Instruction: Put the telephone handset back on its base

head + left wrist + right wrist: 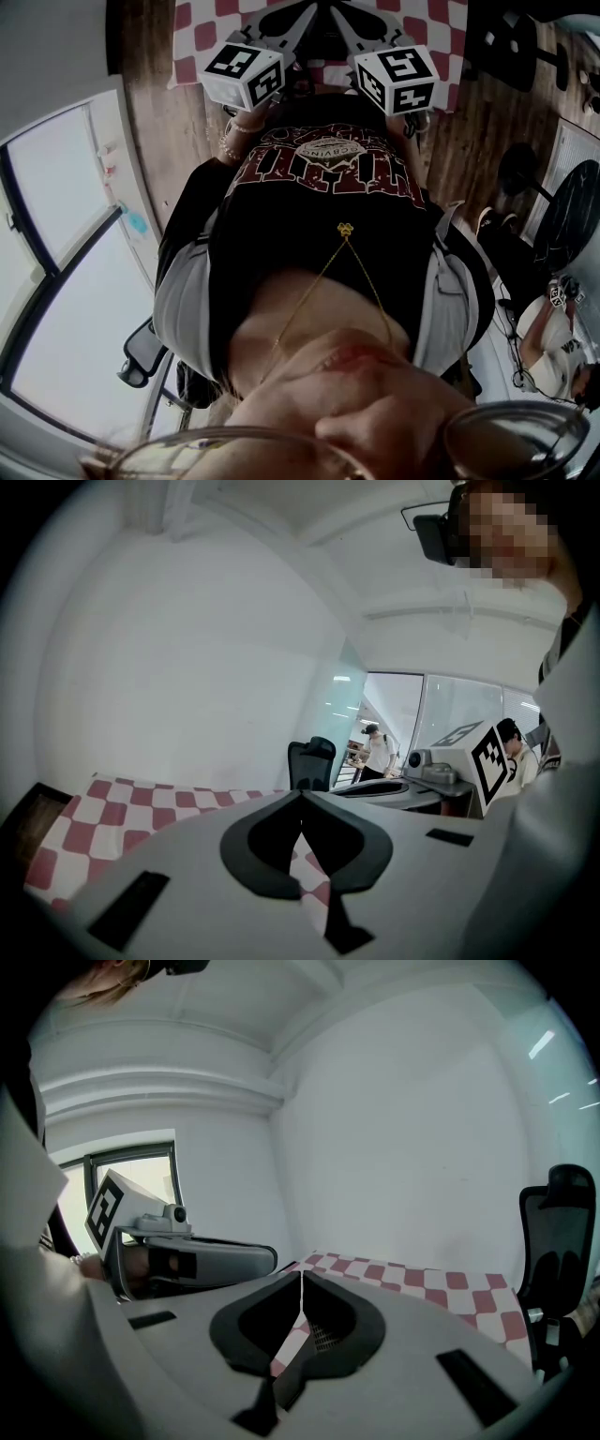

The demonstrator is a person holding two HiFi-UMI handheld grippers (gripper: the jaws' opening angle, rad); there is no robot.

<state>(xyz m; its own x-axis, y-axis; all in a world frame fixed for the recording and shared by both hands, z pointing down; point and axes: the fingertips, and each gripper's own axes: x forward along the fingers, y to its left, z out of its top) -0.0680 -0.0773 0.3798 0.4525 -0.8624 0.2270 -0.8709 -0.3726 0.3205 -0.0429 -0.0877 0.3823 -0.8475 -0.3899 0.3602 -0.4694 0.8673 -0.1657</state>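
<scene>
Telephone handset location, Operator 2?

Operator 2: Cannot be determined. Neither the handset nor its base shows in any of the 3 views.

Operator 1: Report the state of the left gripper (300,797).

Operator 2: Closed. Its 2 jaws meet at the tips with nothing between them. A thin slit below the tips shows only the red-and-white checkered cloth (141,803) beyond.

Operator 1: State of the right gripper (300,1277)?

Operator 2: Closed likewise. Jaws are together at the tips and nothing is held. The same cloth lies ahead of it.

Operator 1: Relative placement of the 2 units?

Operator 2: Side by side, close in front of the person's torso (328,216), both aimed toward the cloth. Each gripper view shows the other unit alongside. In the head view the left marker cube (244,73) and the right marker cube (398,80) sit about level, with a gap between them.

Operator 1: Surroundings?

Operator 2: 1 black office chair (309,761) stands beyond the cloth, near a white wall (187,667). Wood floor (155,122) shows beside the cloth. 1 person in a white top (380,752) stands in the far background.
</scene>
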